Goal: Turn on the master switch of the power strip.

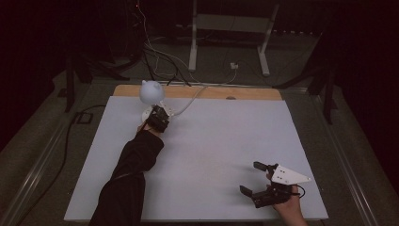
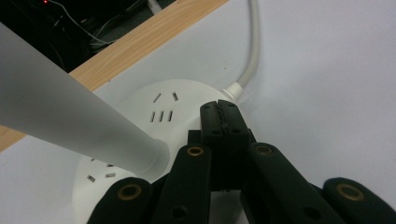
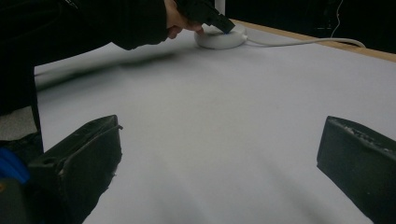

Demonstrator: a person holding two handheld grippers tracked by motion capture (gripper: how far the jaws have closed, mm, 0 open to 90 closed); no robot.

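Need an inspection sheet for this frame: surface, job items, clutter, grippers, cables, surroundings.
Surface: white sheet over a wooden table, bare in the middle.
Job's things: round white socket hub at the far left; a white lamp rises from it.
Clutter: nothing seen.
Grippers: left gripper shut, tips over the hub; right gripper open, low over the sheet near the right corner.
Cables: white hub cord runs off the far edge.
Surroundings: dark floor, white stand legs, loose wires.

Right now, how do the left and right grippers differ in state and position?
The left gripper is shut, tips over the round white power strip; the right gripper is open with nothing between its jaws. The left sits at the table's far side, the right near its front edge. Both are black.
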